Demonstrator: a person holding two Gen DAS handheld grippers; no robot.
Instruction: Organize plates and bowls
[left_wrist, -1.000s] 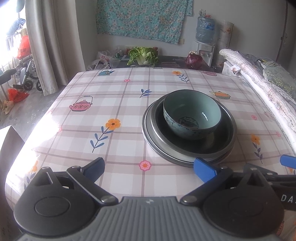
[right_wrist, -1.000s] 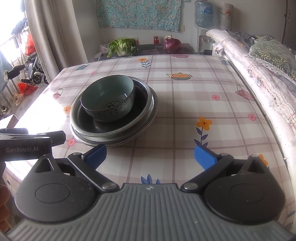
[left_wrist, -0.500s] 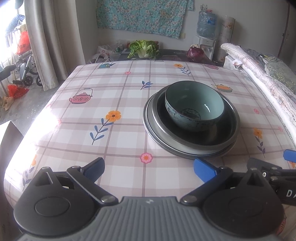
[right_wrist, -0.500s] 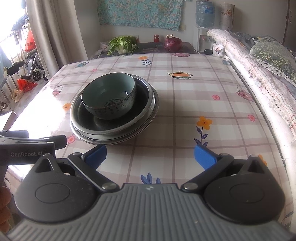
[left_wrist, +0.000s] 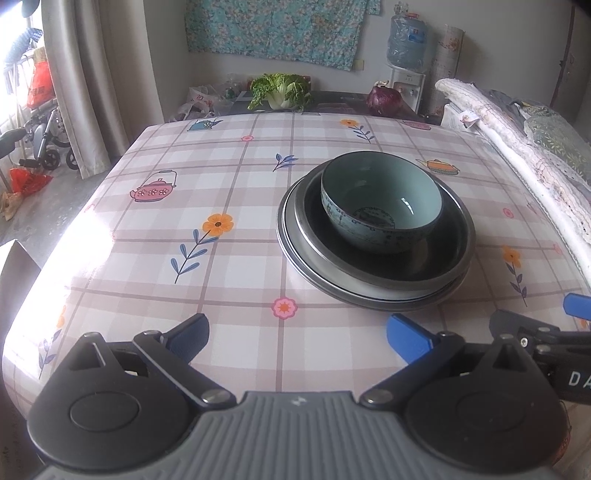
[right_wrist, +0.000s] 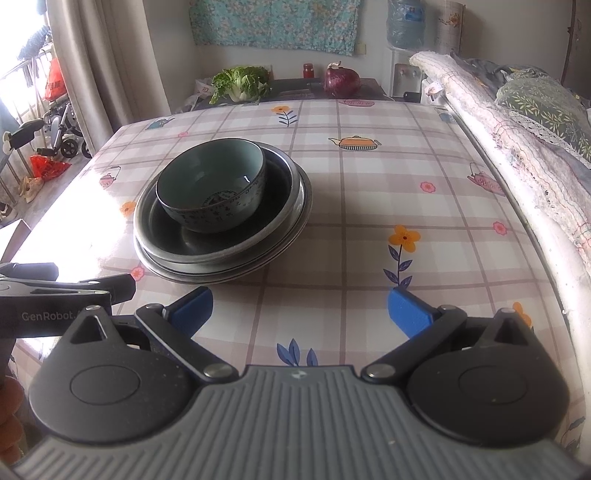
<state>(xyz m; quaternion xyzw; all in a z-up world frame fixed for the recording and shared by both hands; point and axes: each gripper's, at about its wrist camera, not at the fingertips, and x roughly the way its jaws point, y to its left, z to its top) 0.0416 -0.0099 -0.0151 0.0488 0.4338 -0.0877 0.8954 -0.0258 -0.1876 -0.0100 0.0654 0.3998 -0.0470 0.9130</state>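
A pale green bowl (left_wrist: 380, 206) (right_wrist: 212, 186) stands upright in a dark plate (left_wrist: 436, 258) (right_wrist: 280, 195), which rests on a grey plate (left_wrist: 369, 295) (right_wrist: 207, 275) on the checked tablecloth. My left gripper (left_wrist: 299, 338) hangs open near the table's front edge, short of the stack and to its left, with nothing between its fingers. My right gripper (right_wrist: 299, 310) is open too, empty, in front of the stack and to its right. In the left wrist view the right gripper's side shows at the right edge; in the right wrist view the left gripper's side shows at the left edge.
A rolled quilt (right_wrist: 517, 147) runs along the table's right edge. Beyond the far edge a dark side table holds a leafy cabbage (left_wrist: 280, 90) and a red cabbage (left_wrist: 384, 99). A curtain (left_wrist: 92, 74) and a wheelchair (left_wrist: 40, 129) stand at the left.
Both grippers have drawn back and risen a little from the stack. The bowl and plates have not moved.
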